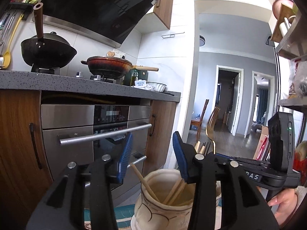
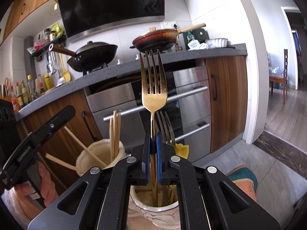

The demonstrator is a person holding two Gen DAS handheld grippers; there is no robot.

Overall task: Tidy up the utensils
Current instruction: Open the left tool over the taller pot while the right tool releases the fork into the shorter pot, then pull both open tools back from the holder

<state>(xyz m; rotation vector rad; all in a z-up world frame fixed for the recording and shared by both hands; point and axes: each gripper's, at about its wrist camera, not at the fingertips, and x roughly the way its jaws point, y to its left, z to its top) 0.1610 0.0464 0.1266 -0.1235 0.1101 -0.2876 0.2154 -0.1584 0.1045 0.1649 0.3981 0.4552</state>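
Kitchen bkgd: grey speckled counter (image 2: 191,55) w/ black wok (image 2: 92,56) and brown pan (image 2: 155,40) on the hob, steel oven (image 1: 92,132) below, wood cabinets either side. Right gripper (image 2: 153,149) has its blue pads clenched on the stem of a gold fork (image 2: 153,88), tines up, fork upright; handle end runs down betw. the fingers into a pale ceramic jar (image 2: 153,210) directly under the gripper. More forks (image 2: 166,128) stand just behind it, grey-looking, in the same jar as far as can be told. Second cream jar (image 2: 99,155) to the left holds wooden chopsticks (image 2: 115,132), some upright, some leaning out. Left gripper (image 1: 153,153) hangs above that cream jar (image 1: 163,197), jaws spread wide, nothing betw. the blue pads; chopsticks (image 1: 145,184) lean inside the jar under it. Right gripper's body shows at the right of the left-wrist view, w/ the person's hand (image 1: 282,203) on its grip.
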